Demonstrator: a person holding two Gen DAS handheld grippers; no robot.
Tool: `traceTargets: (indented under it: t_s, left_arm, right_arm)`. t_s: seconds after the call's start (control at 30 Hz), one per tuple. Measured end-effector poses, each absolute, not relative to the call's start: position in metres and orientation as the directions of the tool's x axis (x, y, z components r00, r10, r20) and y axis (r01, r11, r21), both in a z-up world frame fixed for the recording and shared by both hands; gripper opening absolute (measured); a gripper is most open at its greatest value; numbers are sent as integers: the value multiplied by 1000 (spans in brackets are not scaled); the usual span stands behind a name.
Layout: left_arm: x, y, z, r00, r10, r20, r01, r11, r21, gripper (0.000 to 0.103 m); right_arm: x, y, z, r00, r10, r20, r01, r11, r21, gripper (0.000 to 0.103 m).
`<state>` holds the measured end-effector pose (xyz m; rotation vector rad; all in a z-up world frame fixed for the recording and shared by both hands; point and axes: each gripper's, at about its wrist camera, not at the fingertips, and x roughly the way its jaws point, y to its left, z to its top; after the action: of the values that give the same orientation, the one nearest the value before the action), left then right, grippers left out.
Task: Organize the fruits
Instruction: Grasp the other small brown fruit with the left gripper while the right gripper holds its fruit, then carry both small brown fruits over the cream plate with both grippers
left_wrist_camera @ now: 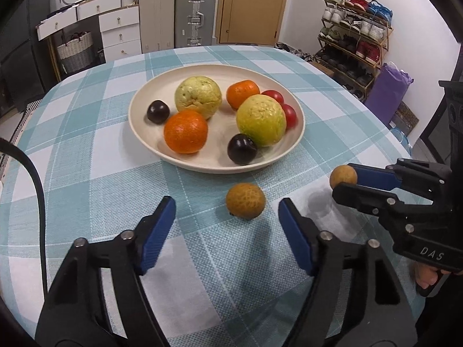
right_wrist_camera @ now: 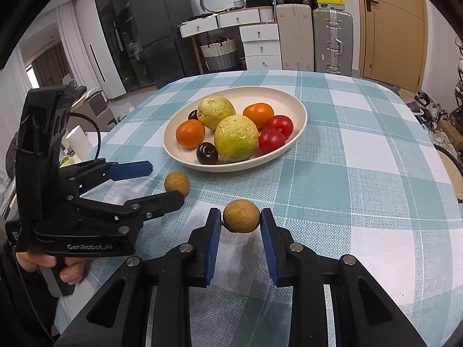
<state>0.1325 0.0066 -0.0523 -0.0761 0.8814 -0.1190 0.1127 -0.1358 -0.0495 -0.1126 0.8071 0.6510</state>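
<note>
Brown-skinned, 1 small round fruit (right_wrist_camera: 241, 216) is clamped between the blue pads of the right gripper (right_wrist_camera: 240, 225) and held just above the checked tablecloth (right_wrist_camera: 361, 173). A 2nd brown fruit (left_wrist_camera: 245, 204) is left lying on the cloth between the parted jaws of the left gripper (left_wrist_camera: 227, 211), untouched by either pad. Beyond both, a cream plate (left_wrist_camera: 144, 133) is seen loaded with 2 green fruits, 2 oranges, 2 dark plums and 2 red tomatoes.

Walls: white, evenly lit.
Door (right_wrist_camera: 389, 26): tan wood, dark handle.
Suitcases (right_wrist_camera: 332, 40): one beige, one silver, upright beside the door.
Drawers (right_wrist_camera: 260, 44): white, brass knobs.
Basket (right_wrist_camera: 221, 53): woven, under the desk.
Fridge (right_wrist_camera: 157, 29): dark, tall.
Shoe rack (left_wrist_camera: 354, 37): tiered, full of trainers.
Bag (left_wrist_camera: 389, 86): purple, beside the rack.
</note>
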Motion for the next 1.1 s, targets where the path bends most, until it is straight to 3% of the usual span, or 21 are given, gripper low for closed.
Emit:
traceTargets:
  t_s: [0.2, 0.33, 0.43, 1.1]
  left_arm:
    - [137, 2, -55, 615, -149, -774, 88, 989, -120, 47]
    - [138, 4, -55, 613, -164, -772, 94, 986, -135, 40]
    - [138, 3, -55, 614, -182, -768, 110, 983, -145, 26]
    - [123, 5, -31, 688, -205, -696, 136, 979, -154, 26]
  right_arm:
    - [112, -137, -51, 507, 498, -703, -582, 800, 147, 29]
    - [112, -137, -51, 507, 499, -703, -580, 801, 150, 29]
    - [112, -136, -52, 506, 497, -705, -579, 801, 148, 29]
    - [113, -137, -46, 528, 515, -676, -580, 800, 156, 29]
